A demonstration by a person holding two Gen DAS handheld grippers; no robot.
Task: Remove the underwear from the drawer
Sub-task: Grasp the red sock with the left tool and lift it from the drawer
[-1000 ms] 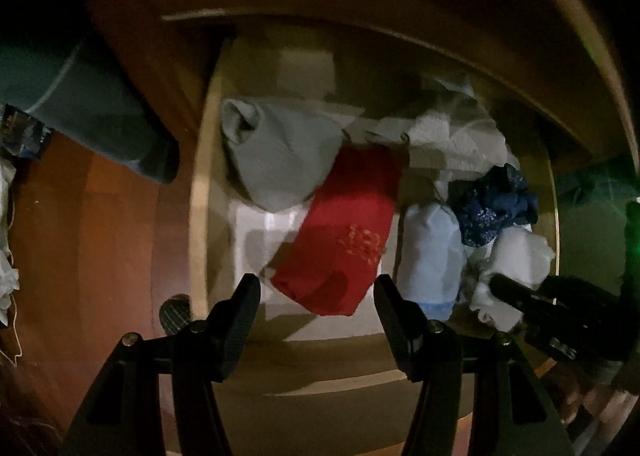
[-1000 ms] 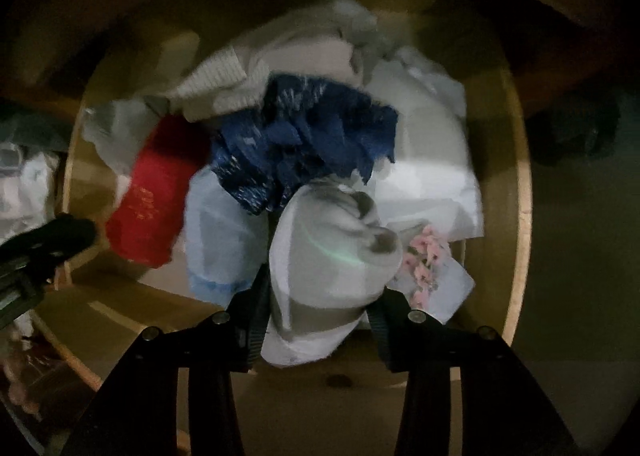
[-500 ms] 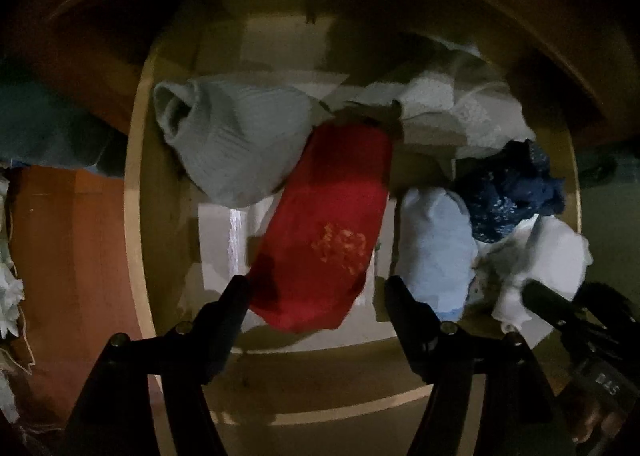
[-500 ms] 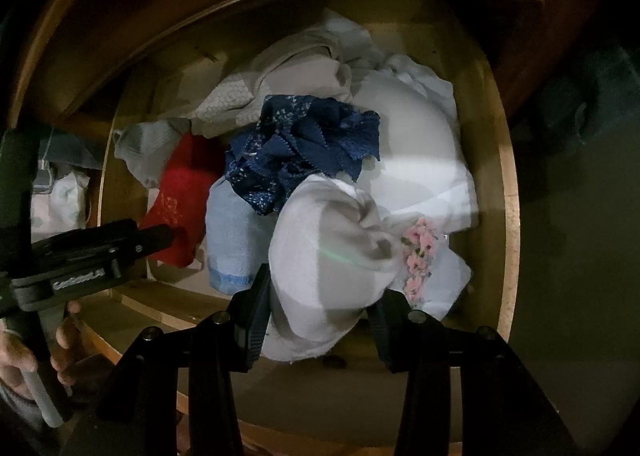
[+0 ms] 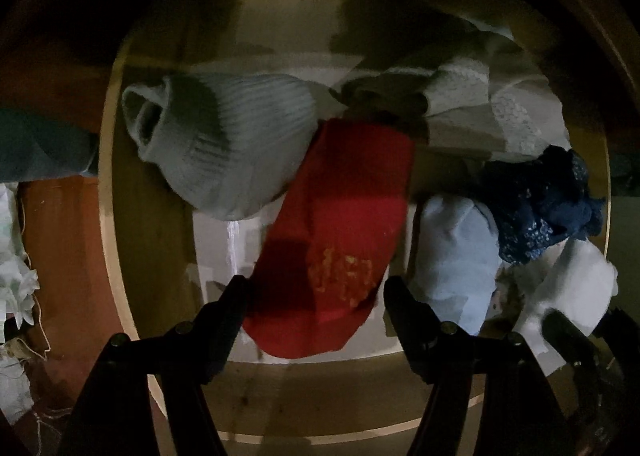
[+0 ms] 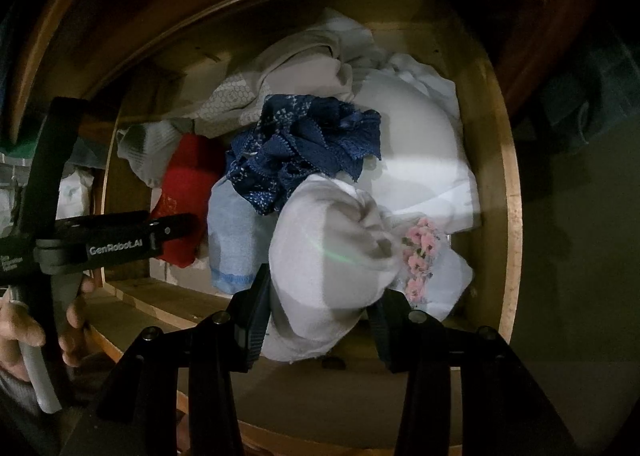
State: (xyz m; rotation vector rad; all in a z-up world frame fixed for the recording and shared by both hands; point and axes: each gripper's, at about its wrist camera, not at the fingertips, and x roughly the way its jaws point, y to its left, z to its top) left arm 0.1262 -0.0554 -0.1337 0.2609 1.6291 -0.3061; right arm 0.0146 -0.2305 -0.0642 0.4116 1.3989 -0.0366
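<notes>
My left gripper (image 5: 314, 296) points down into the open drawer (image 5: 108, 191), its jaws standing apart with the near end of the red underwear (image 5: 336, 240) lying between them; the pads do not press on the cloth. Beyond that gripper and to its left lies a pale ribbed garment (image 5: 224, 143), touching the red piece. Just to its right sits a light blue piece (image 5: 452, 256), and past that a dark blue lace piece (image 5: 540, 203).

My right gripper (image 6: 318, 308) is closed on a white bundle of underwear (image 6: 332, 252), both pads pressing into its sides at the front of the drawer (image 6: 512, 215). Just to the right of this gripper lies a white cloth with pink flowers (image 6: 424, 260). Ahead of it, the dark blue lace piece (image 6: 304, 151) rests against the bundle. My left hand (image 6: 24, 328) shows at the far left.
</notes>
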